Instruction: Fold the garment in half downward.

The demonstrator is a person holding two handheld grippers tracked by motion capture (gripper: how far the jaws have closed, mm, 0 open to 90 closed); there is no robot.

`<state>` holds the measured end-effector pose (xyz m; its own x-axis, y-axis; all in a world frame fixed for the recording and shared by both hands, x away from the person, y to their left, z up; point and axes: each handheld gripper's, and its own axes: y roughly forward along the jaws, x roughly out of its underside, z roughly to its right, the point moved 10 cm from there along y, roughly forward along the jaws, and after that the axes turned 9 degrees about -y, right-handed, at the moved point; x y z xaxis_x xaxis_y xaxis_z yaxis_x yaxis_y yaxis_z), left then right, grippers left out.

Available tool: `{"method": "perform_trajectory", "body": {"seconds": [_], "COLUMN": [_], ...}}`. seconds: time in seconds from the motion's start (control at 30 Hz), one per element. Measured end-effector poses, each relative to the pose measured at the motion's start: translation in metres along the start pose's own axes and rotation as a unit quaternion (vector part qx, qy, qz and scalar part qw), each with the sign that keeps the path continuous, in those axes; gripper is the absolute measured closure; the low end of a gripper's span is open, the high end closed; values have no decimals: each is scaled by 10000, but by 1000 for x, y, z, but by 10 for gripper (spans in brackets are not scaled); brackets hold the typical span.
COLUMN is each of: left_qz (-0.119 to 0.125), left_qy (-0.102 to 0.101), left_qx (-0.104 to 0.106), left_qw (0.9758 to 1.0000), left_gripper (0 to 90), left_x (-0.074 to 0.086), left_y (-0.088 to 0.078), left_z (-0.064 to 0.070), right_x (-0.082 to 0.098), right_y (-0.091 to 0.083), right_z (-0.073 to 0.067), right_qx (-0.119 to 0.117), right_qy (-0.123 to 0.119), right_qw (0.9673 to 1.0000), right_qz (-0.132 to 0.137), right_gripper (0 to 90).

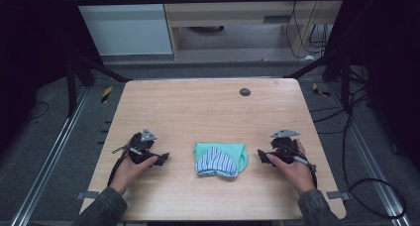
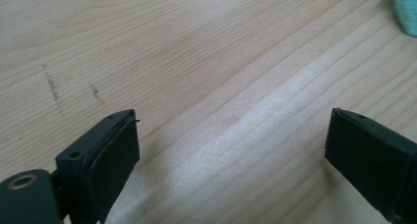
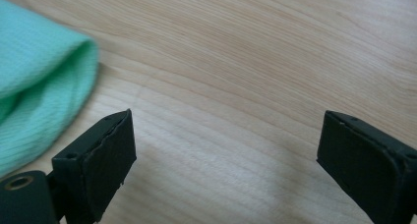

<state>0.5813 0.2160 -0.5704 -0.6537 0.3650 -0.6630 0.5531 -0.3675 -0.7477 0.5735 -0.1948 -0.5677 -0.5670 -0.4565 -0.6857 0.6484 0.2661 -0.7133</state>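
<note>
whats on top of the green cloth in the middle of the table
A blue and white striped cloth lies on the front part of the green cloth, which sits flat on the table. Whatever lies beneath the two cloths is covered and cannot be seen.

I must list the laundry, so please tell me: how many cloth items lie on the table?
1, as far as visible. A folded mint-green garment with a striped part lies at the table's near middle, between the left gripper and the right gripper. Its folds may hide another piece.
</note>
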Motion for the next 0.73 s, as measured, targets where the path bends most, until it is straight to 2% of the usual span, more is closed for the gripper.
{"method": "perform_trajectory", "body": {"seconds": [0.03, 0.17, 0.33, 0.43, 0.57, 0.73], "left_qz": [29, 80, 261, 385, 369, 340], "left_qy": [-97, -191, -376, -345, -383, -420], "left_qx": [7, -35, -11, 13, 4, -37], "left_qw": [9999, 9998, 9990, 9987, 9986, 9985], "left_gripper": [61, 61, 58, 42, 19, 0], "left_x": [0, -1, -3, -3, -3, -3], "left_y": [2, 6, 9, 11, 12, 12], "left_z": [-3, -9, -12, -13, -13, -14], "right_x": [1, 3, 4, 4, 5, 5], "right_y": [4, 11, 14, 17, 17, 17], "right_z": [3, 7, 10, 10, 13, 13], "right_qx": [36, 131, 161, 243, 403, 452], "right_qy": [67, 249, 413, 450, 625, 676], "right_qw": [10000, 9995, 9990, 9986, 9972, 9966], "right_qz": [-36, -113, -22, 145, 94, 87], "right_gripper": [75, 72, 53, 23, 2, 1]}}
